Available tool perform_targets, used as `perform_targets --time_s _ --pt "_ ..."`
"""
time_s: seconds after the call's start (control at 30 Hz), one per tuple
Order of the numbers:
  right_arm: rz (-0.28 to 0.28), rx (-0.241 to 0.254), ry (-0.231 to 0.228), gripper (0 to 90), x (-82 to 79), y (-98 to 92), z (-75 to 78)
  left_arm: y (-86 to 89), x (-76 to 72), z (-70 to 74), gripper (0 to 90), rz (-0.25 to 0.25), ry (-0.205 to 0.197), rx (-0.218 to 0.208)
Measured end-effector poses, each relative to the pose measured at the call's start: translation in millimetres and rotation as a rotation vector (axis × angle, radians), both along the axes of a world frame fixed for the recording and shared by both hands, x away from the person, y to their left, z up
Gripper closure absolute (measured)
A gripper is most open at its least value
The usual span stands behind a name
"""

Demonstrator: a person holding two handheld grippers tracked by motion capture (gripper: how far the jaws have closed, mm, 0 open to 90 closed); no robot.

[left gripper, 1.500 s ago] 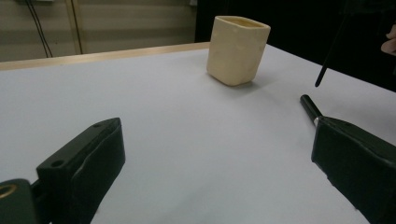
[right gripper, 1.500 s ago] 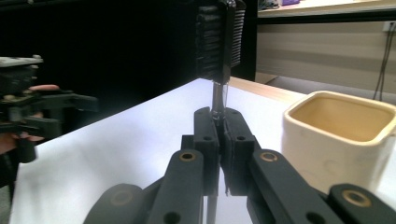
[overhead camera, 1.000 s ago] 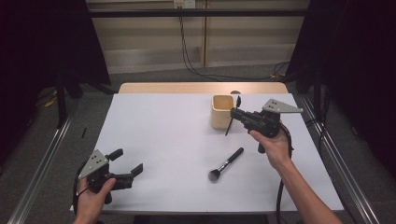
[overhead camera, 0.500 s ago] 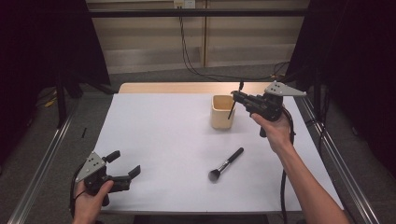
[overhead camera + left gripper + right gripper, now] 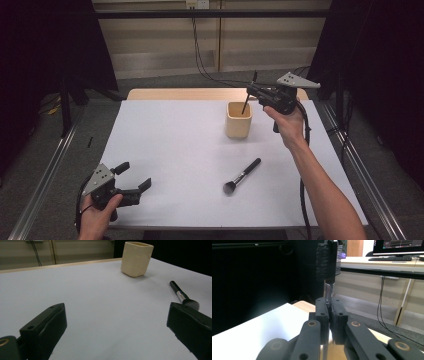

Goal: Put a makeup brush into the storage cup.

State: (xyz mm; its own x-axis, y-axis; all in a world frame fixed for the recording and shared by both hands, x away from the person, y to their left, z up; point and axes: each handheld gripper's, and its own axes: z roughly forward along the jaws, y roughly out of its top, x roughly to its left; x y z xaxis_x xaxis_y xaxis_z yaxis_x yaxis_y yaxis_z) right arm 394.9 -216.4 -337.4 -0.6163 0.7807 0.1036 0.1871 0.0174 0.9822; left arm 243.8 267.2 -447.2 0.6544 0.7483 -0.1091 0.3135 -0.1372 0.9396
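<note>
The right gripper point(image 5: 253, 90) is clamped on a thin dark brush point(image 5: 247, 100), and its jaws are pressed together on the handle. In the right gripper view the brush point(image 5: 328, 277) stands upright between the closed jaws, with a flat black head above them. From the high view the brush hangs a little tilted, and its lower end reaches into the mouth of the beige cup point(image 5: 238, 119); I cannot tell if it touches the cup inside. The right hand point(image 5: 286, 122) holds the gripper from below, raised above the far right part of the table, and the forearm stretches long from the bottom right corner toward it.

The left gripper point(image 5: 134, 181) has its jaws wide apart with nothing between them. The left hand point(image 5: 97, 212) keeps it low at the near left corner of the white table point(image 5: 165, 145), pointing toward the right.

A make-up brush point(image 5: 242, 175) with a black handle lies flat on the table in front of the cup, well apart from both grippers. In the left gripper view this make-up brush point(image 5: 181, 296) lies just beyond one jaw, and the cup point(image 5: 136, 258) stands farther behind.
</note>
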Motion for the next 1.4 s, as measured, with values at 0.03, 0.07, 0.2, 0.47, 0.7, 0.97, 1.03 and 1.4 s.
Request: perform_targets --time_s 0.03,0.07,0.2,0.47,0.7,0.97,1.03,1.4 --pt "-0.001 0.003 0.002 86.2 1.8 0.2 -0.9 0.0 -0.1 0.1 2.8 0.001 -0.002 0.0" --pt "-0.005 -0.003 0.005 86.3 3.7 0.5 -2.2 0.3 0.0 0.2 2.8 0.0 -0.004 0.002" --pt "-0.017 -0.02 -0.001 86.3 9.1 4.6 -6.5 0.7 0.0 0.1 2.8 0.001 -0.003 -0.001" --pt "-0.023 -0.037 0.017 86.3 16.5 5.4 -16.6 2.3 0.4 0.3 2.8 0.004 -0.003 -0.002" --pt "-0.02 -0.057 0.031 86.3 19.3 6.9 -25.0 1.0 1.0 1.3 2.8 0.002 -0.011 -0.004" --pt "-0.018 -0.069 0.06 86.3 21.9 6.9 -37.5 0.6 1.0 1.8 2.8 0.0 -0.014 -0.001" --pt "-0.02 -0.067 0.068 86.2 22.7 6.5 -40.9 0.6 0.7 2.0 2.8 0.001 -0.014 -0.003" --pt "-0.025 -0.074 0.107 86.2 26.5 5.6 -52.8 1.8 1.1 2.0 2.8 0.006 -0.016 0.004"
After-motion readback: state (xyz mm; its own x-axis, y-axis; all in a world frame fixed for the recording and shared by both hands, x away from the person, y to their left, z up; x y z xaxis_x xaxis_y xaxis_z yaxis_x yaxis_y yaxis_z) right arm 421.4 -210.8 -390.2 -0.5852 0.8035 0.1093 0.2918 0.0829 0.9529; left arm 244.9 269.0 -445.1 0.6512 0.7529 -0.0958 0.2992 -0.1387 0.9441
